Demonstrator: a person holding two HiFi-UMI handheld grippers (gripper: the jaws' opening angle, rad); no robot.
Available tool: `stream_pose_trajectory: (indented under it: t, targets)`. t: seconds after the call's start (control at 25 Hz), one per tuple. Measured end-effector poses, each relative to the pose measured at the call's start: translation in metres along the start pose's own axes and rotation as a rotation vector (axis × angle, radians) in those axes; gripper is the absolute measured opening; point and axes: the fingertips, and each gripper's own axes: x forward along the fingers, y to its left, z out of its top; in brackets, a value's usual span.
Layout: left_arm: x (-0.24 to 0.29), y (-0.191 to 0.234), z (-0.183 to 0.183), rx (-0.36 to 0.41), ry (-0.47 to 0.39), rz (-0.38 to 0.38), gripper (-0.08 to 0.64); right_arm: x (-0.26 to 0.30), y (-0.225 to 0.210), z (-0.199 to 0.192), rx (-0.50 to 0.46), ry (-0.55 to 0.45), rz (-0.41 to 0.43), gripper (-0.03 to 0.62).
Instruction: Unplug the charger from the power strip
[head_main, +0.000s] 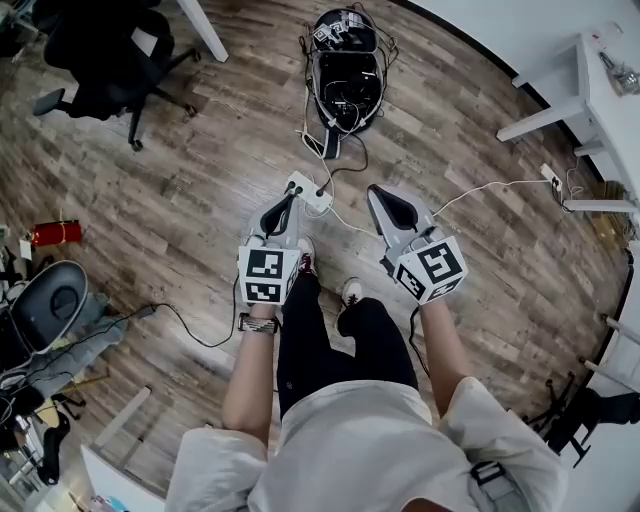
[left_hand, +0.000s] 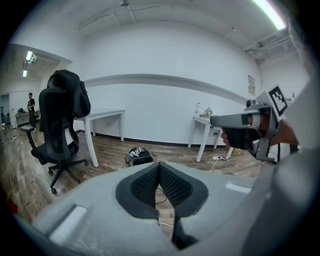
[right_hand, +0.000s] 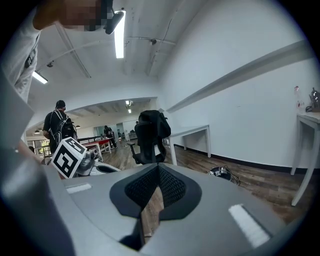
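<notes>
A white power strip (head_main: 311, 194) lies on the wooden floor in the head view, just ahead of the person's feet. Dark plugs (head_main: 320, 191) sit in it, and a black cable runs from it toward a black bag (head_main: 346, 68). My left gripper (head_main: 289, 200) hangs right over the strip's near end, its fingers closed together with nothing in them. My right gripper (head_main: 377, 194) is a little to the right of the strip, also shut and empty. In the left gripper view the closed left gripper (left_hand: 160, 170) hides the strip. The right gripper view shows the right gripper (right_hand: 159, 171) with its tips meeting.
A black office chair (head_main: 110, 55) stands at the back left and white tables (head_main: 570, 90) at the right. A second white socket block (head_main: 550, 177) lies near the right table, linked by a white cable (head_main: 480, 188). Clutter and a grey bin (head_main: 45, 305) fill the left edge.
</notes>
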Motion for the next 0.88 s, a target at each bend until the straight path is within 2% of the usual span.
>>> stream_pose_trajectory:
  t: [0.44, 0.76, 0.88]
  targets:
    - [0.061, 0.012, -0.076, -0.011, 0.076, -0.028, -0.002, 0.031, -0.034, -0.088, 0.045, 0.075, -0.016, 0.002]
    - [0.097, 0.032, -0.134, -0.027, 0.133, -0.018, -0.002, 0.059, -0.056, -0.146, 0.106, 0.108, -0.033, 0.002]
    - [0.111, 0.035, -0.149, -0.004, 0.147, -0.031, -0.002, 0.072, -0.063, -0.163, 0.125, 0.118, -0.044, 0.002]
